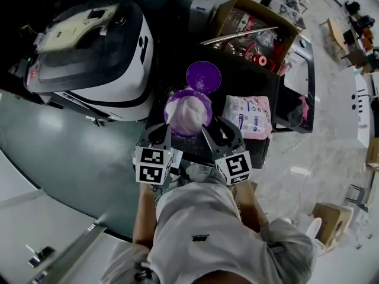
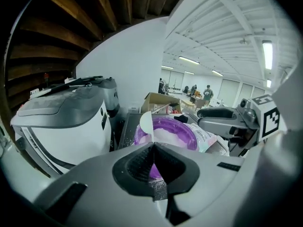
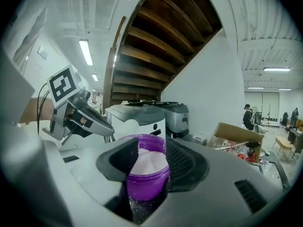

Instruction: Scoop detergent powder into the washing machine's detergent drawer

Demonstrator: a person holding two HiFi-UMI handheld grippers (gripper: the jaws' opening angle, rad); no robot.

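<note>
Head view: your right gripper (image 1: pixel 212 127) clamps the purple tub (image 1: pixel 188 112), your left gripper (image 1: pixel 164 130) pinches the white scoop (image 2: pixel 146 122). Lid (image 1: pixel 204 76) is off at 12 o'clock, washing machine (image 1: pixel 89 52) at 10; I'd say scooping hasn't really started

An open cardboard box (image 1: pixel 254 28), crammed with red-capped clutter, sits at the far right of the black table (image 1: pixel 243 78). Nearer, a pink-and-white packet (image 1: pixel 249 116) lies flat. A white container (image 1: pixel 202 7) stands just left of the box. Another cardboard box (image 1: pixel 331 220) rests on the floor, right.
</note>
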